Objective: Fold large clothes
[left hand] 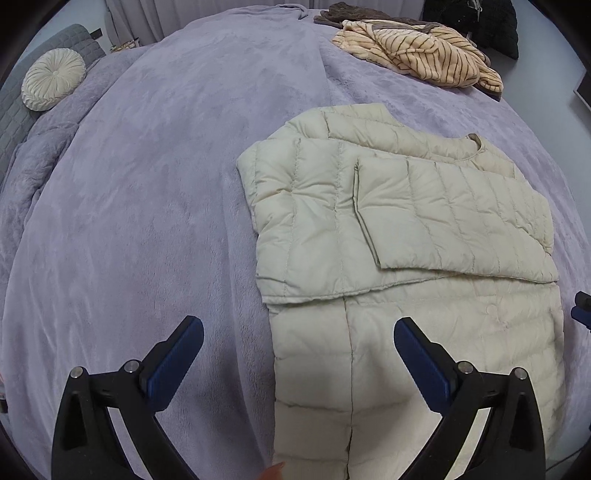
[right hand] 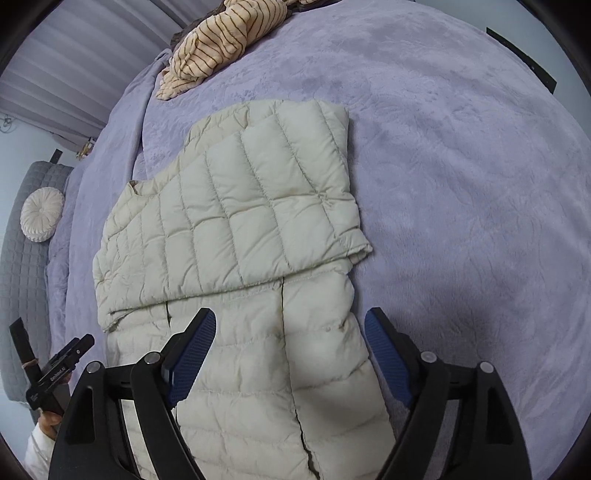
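Both grippers, left gripper (left hand: 298, 354) & right gripper (right hand: 290, 341), stand wide w/ nothing held, above cream puffer jacket (left hand: 406, 229) (sleeves folded in) lying flat on lilac blanket (left hand: 166, 184).

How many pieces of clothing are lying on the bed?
2 clearly. A cream quilted puffer jacket lies flat near both grippers, sleeves folded across its chest. A crumpled striped fleece garment sits at the bed's far edge; a darker brown piece behind it may be a third.
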Available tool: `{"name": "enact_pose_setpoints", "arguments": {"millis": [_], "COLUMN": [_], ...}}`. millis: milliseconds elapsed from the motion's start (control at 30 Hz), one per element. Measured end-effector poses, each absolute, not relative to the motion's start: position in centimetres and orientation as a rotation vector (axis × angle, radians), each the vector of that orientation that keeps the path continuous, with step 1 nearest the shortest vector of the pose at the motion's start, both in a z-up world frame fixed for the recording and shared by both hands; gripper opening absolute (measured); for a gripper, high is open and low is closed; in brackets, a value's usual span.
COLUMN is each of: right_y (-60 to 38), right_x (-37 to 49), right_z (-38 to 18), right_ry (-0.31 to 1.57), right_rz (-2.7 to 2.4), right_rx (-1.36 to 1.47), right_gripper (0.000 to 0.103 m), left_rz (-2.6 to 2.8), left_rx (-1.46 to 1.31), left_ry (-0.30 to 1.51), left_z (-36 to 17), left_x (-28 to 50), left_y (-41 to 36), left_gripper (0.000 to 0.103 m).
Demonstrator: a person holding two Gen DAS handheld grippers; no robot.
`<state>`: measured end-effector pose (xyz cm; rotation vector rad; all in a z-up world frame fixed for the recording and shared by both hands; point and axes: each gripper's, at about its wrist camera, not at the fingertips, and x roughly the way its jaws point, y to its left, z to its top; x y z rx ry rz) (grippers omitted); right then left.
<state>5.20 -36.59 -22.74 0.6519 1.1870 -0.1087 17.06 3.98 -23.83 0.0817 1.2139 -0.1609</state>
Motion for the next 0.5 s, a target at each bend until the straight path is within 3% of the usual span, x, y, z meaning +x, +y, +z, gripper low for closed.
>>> {"name": "enact_pose_setpoints", "arguments": {"millis": [500], "right_y": [-36.5], "right_x": [-4.0], "right_z": [-24.8], "right_ry": [1.365], "right_rz": [-0.06], "right_rx": [0.799], "right_gripper": [0.086], "left_rz": [-0.278], "left_rx": [0.057], "left_ry": [1.465], "left_z": [-26.8], "left_x": [10.1], "left_y": [7.9], "left_gripper": [0.103]}}
